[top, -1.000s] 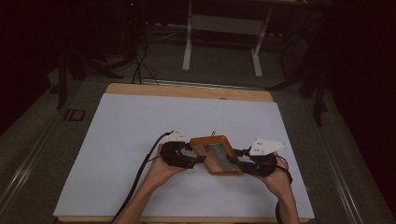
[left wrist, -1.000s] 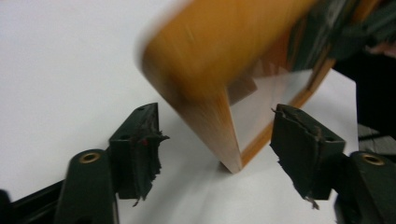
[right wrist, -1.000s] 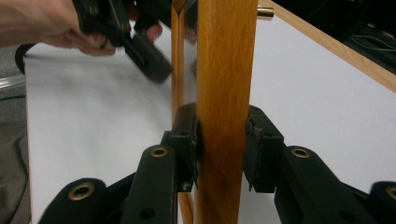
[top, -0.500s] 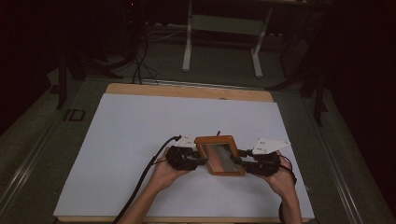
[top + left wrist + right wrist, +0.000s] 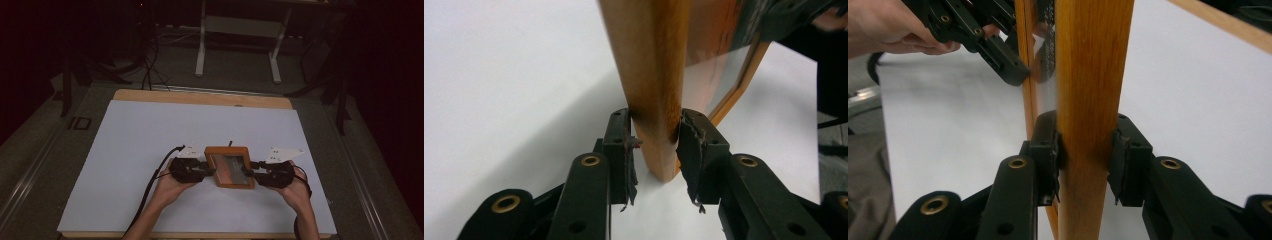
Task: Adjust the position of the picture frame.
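A wooden picture frame [image 5: 229,167] with a glass pane is held between my two grippers over the near middle of the white table. My left gripper [image 5: 209,170] has just been closing and now clamps the frame's left side bar. In the left gripper view both pads of the left gripper [image 5: 655,145] press on the wooden bar [image 5: 659,75]. My right gripper [image 5: 248,172] is shut on the opposite side bar. The right gripper view shows the right gripper [image 5: 1087,150] gripping the wooden bar [image 5: 1093,65], with the left gripper [image 5: 998,55] and a hand [image 5: 888,25] beyond.
A white sheet [image 5: 150,150] covers the table, with a wooden strip [image 5: 200,97] along the far edge. A black cable [image 5: 150,190] trails from the left gripper toward the near edge. Beyond the table stand metal legs [image 5: 200,50] and floor cables [image 5: 150,45].
The frame was skewed and held by the right gripper alone. The left gripper has closed on its left side, and the frame now sits square between both grippers.
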### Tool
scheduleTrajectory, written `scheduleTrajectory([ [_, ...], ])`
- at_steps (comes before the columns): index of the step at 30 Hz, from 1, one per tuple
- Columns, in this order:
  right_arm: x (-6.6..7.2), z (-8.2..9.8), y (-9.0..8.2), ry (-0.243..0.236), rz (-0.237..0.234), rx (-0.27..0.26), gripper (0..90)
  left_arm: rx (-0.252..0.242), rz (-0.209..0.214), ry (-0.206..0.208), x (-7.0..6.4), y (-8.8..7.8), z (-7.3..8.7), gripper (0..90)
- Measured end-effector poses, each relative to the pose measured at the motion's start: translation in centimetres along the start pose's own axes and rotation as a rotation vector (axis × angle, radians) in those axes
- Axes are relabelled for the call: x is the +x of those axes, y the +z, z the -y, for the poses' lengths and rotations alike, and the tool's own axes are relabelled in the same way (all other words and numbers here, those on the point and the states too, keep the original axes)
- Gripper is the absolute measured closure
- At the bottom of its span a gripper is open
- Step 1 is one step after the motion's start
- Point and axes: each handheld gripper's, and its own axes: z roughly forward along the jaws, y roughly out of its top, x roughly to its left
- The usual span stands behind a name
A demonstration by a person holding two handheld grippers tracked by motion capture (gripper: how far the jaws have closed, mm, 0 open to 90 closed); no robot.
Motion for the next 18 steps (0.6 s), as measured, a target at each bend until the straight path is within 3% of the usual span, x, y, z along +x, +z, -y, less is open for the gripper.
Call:
scheduleTrajectory([
  [2, 0.1, -0.1, 0.3, 0.007, -0.011, 0.001, 68.0, -0.008, -0.005, -0.01, 0.1, -0.5, 0.2, 67.5],
  [4, 0.8, -0.4, 2.0, 0.018, -0.041, 0.017, 68.1, -0.053, -0.045, -0.072, 0.5, -2.7, 1.2, 69.5],
  [5, 1.1, -0.5, 2.6, 0.013, -0.041, 0.029, 68.2, -0.092, -0.066, -0.094, 0.7, -3.6, 1.5, 76.4],
  [6, 1.2, -0.6, 2.9, 0.027, -0.038, 0.025, 68.2, -0.171, 0.055, -0.123, 1.2, -4.5, 1.8, 89.0],
  [7, 1.2, -0.7, 3.1, 0.053, -0.055, -0.008, 68.8, -0.237, 0.155, -0.137, 1.2, -5.0, 1.9, 89.3],
  [8, 1.3, -1.0, 3.4, 0.065, -0.082, -0.045, 69.0, -0.191, 0.107, -0.086, 0.4, -5.0, 1.4, 89.3],
  [9, 1.5, -1.3, 3.7, 0.064, -0.076, -0.061, 69.0, -0.134, 0.03, -0.014, -0.5, -4.8, 1.0, 89.2],
  [10, 1.8, -1.8, 3.8, 0.054, -0.06, -0.054, 69.0, -0.132, 0.052, -0.004, -0.8, -4.6, 0.8, 89.1],
  [11, 2.0, -2.2, 4.0, 0.043, -0.048, -0.045, 69.0, -0.143, 0.072, -0.01, -0.8, -4.5, 0.7, 88.8],
  [14, 2.4, -2.4, 4.0, 0.006, -0.041, -0.04, 69.1, -0.155, 0.063, -0.039, -0.3, -4.4, 1.0, 88.2],
  [18, 2.1, -2.0, 3.9, 0.014, -0.05, -0.045, 69.1, -0.144, 0.034, -0.051, 0.3, -4.8, 1.4, 86.9],
])
